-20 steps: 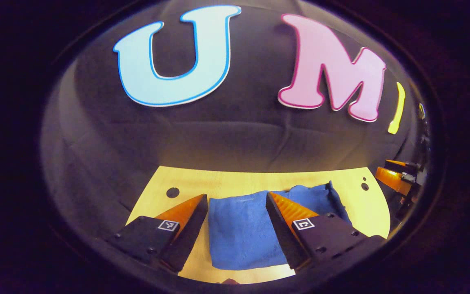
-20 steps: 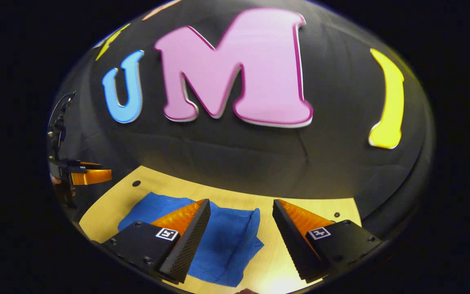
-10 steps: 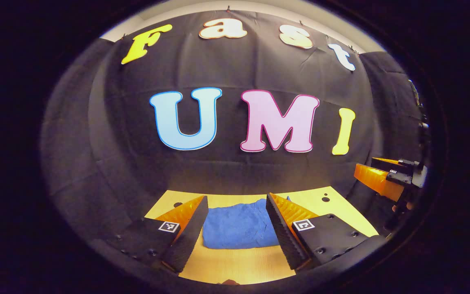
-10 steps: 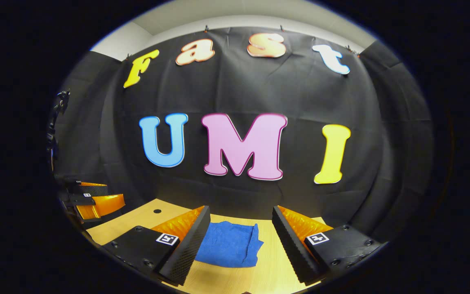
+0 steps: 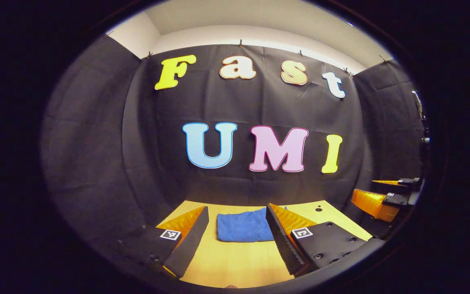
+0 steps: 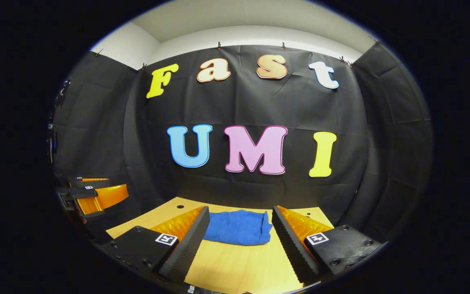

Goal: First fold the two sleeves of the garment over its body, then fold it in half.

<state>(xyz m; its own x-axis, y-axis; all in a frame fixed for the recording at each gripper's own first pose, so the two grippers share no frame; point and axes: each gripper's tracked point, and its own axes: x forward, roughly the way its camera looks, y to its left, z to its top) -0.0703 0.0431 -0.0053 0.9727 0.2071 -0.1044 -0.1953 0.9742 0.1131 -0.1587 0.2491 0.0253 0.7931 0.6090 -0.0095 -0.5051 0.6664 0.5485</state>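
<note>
both claws have pulled back and up from the blue garment (image 5: 244, 229) over the last second: a moment ago each hung low over the cloth, now it lies farther off and looks small between their fingers. the left claw (image 5: 237, 234) is released, jaws spread wide with nothing between them; the right claw (image 6: 240, 237) is the same, released and empty. the garment sits as a compact, roughly rectangular bundle toward the far side of the wooden counter (image 6: 239, 265), no sleeve sticking out, a slight ruffle along its right edge in the right gripper view. judged from that shape and both claws letting go and retreating, the sleeve folds and the half fold look done, and this reads as the withdrawal at the end.

the bundle lies near the counter's far edge, just short of the black cloth wall (image 5: 96, 143). bare counter stretches between it and the claws, so there is open room on the near side. each claw appears at the other view's margin, well apart from the cloth.
</note>
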